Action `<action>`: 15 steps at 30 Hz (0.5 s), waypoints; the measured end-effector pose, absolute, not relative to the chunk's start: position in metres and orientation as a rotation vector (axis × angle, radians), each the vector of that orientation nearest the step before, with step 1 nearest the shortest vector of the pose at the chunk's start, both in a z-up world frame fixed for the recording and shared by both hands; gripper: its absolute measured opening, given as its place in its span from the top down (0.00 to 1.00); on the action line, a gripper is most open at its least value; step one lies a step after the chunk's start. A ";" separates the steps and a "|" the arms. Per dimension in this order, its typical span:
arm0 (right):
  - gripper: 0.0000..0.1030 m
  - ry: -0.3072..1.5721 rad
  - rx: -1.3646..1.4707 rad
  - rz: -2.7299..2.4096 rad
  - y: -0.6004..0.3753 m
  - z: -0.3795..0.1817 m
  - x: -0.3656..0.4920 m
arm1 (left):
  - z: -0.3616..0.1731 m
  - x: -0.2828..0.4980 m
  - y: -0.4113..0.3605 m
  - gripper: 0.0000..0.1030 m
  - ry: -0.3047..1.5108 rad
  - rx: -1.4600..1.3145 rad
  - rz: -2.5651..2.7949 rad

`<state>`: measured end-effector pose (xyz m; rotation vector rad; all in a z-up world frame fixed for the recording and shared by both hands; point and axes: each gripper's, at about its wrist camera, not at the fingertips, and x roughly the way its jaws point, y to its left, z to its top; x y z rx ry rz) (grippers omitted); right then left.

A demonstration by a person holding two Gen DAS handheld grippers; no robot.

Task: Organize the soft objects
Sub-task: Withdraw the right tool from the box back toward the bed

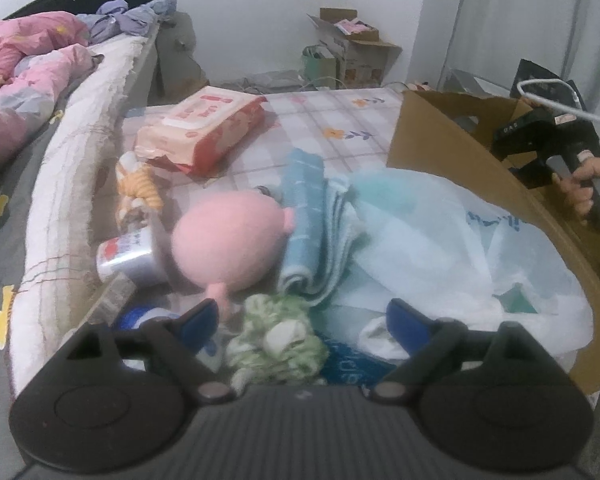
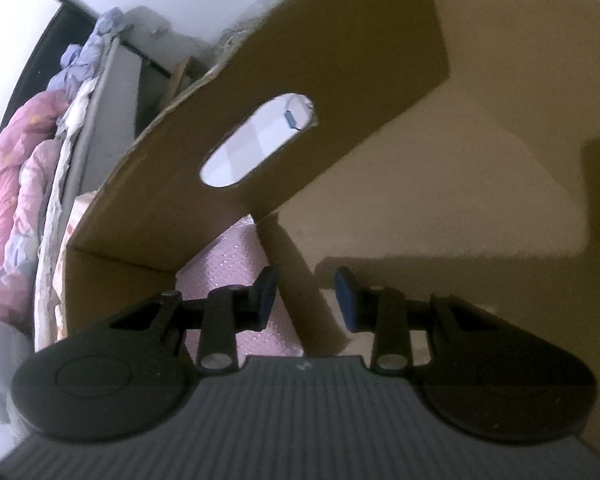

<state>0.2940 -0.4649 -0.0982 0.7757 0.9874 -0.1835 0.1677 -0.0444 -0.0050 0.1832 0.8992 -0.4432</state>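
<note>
Up close, the left gripper (image 1: 302, 318) shows a ribbed grey body flanked by 2 round black housings, each with an embossed oval. Black linkage arms pivot on 2 silver pins and end in blue pads (image 1: 404, 320). The right gripper (image 2: 306, 298) has the same build. Seen from the left wrist, its black handle trails a white cable (image 1: 556, 100).

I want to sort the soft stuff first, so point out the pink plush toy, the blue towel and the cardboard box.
pink plush toy (image 1: 224, 236), left wrist view, middle of its round body
blue towel (image 1: 304, 216), left wrist view, its folded top
cardboard box (image 1: 432, 136), left wrist view, its near wall
</note>
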 end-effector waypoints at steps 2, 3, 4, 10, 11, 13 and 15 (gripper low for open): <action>0.69 0.978 0.739 -0.190 -0.461 -0.094 0.295 | -0.002 0.166 -0.040 0.11 0.889 0.178 -0.434; 0.68 0.967 0.720 -0.197 -0.461 -0.090 0.294 | -0.001 0.164 -0.037 0.11 0.883 0.172 -0.433; 0.67 0.959 0.704 -0.206 -0.460 -0.086 0.292 | 0.002 0.162 -0.034 0.11 0.878 0.164 -0.433; 0.58 0.880 0.604 -0.251 -0.465 -0.046 0.269 | 0.020 0.145 -0.011 0.10 0.817 0.141 -0.419; 0.58 0.865 0.599 -0.251 -0.466 -0.037 0.263 | 0.022 0.142 -0.008 0.10 0.807 0.139 -0.415; 0.57 0.831 0.587 -0.243 -0.464 -0.018 0.249 | 0.029 0.134 0.001 0.10 0.788 0.131 -0.408; 0.57 0.803 0.578 -0.226 -0.458 -0.001 0.233 | 0.034 0.126 0.010 0.10 0.770 0.120 -0.406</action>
